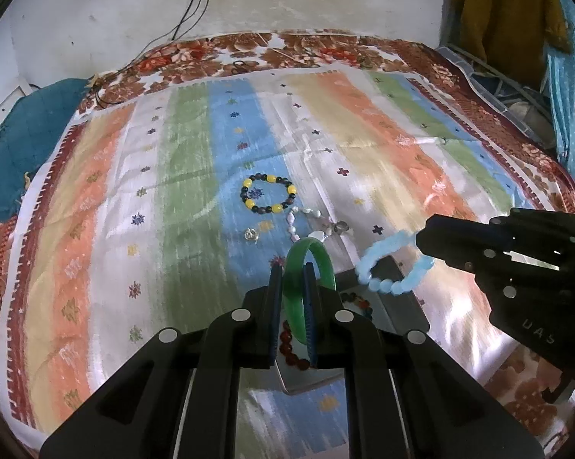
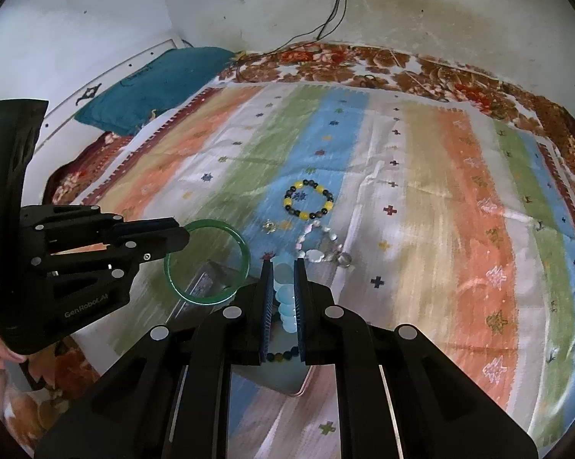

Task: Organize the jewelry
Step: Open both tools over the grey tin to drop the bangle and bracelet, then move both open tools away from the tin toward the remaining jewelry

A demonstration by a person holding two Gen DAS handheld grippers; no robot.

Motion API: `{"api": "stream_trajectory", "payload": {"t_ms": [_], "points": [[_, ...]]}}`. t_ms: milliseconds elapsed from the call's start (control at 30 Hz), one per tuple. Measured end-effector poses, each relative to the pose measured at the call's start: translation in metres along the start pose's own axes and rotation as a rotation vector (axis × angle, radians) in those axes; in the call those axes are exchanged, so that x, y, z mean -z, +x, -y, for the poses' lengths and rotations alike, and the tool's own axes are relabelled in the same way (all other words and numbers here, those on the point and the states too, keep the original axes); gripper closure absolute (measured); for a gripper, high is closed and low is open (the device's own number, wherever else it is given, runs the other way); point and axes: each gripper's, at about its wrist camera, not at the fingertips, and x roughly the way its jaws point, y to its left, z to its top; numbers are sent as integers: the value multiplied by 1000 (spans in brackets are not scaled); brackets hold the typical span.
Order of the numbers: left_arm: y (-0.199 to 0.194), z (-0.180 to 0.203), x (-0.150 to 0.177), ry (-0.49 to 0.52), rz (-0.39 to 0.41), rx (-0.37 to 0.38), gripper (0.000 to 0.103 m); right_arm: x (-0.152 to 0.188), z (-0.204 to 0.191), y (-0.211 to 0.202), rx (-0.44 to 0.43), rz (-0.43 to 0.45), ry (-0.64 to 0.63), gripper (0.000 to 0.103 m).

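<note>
Black fingers of the left gripper (image 1: 293,283) squeeze a green bangle (image 1: 313,256) and hold it up over a shiny tray (image 1: 398,306). Close by on the right, the right gripper (image 2: 283,290) pinches a light blue bead bracelet (image 1: 383,267) over the same tray. Red beads (image 1: 291,348) and some dark beads (image 2: 283,355) already lie in the tray, so I think part of the job is done. More things still wait on the striped cloth (image 1: 115,199), a bit farther away: a yellow and black bead bracelet (image 1: 268,193), a white shell bracelet (image 1: 306,222), a little shiny charm (image 1: 251,235) on its left, and a ring (image 1: 341,227) on its right. My guess is the two held pieces go in the tray next, then those four.
</note>
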Motion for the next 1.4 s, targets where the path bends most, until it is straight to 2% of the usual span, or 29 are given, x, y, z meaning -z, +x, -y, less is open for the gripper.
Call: {"api": "stream_trajectory", "payload": {"t_ms": [200, 400, 433, 500, 533, 567, 733, 833, 967, 1300, 1400], "points": [[-3, 3, 7, -6, -2, -6, 93, 2, -4, -5, -8, 10, 0, 91], [3, 2, 9, -18, -27, 11, 92, 4, -4, 0, -21, -26, 8, 91], [3, 1, 9, -21, -25, 8, 86, 5, -3, 1, -17, -31, 13, 91], [3, 0, 8, -28, -24, 1, 72, 6, 1, 3, -2, -36, 26, 71], [2, -1, 8, -30, -22, -1, 72, 6, 3, 2, 2, -33, 27, 55], [2, -2, 8, -32, -22, -2, 72, 6, 5, 2, 4, -33, 29, 54], [3, -5, 9, -36, -27, -2, 67, 8, 13, 1, 10, -35, 47, 54], [4, -6, 9, -31, -28, 2, 63, 11, 15, 3, 11, -43, 47, 51], [4, -6, 12, -20, -34, 9, 62, 16, 20, 3, 9, -47, 50, 45], [5, -2, 16, -1, -43, 6, 45, 21, 27, 3, 2, -49, 59, 42], [6, -2, 17, -2, -45, 3, 45, 21, 28, 3, 3, -51, 61, 39]]}}
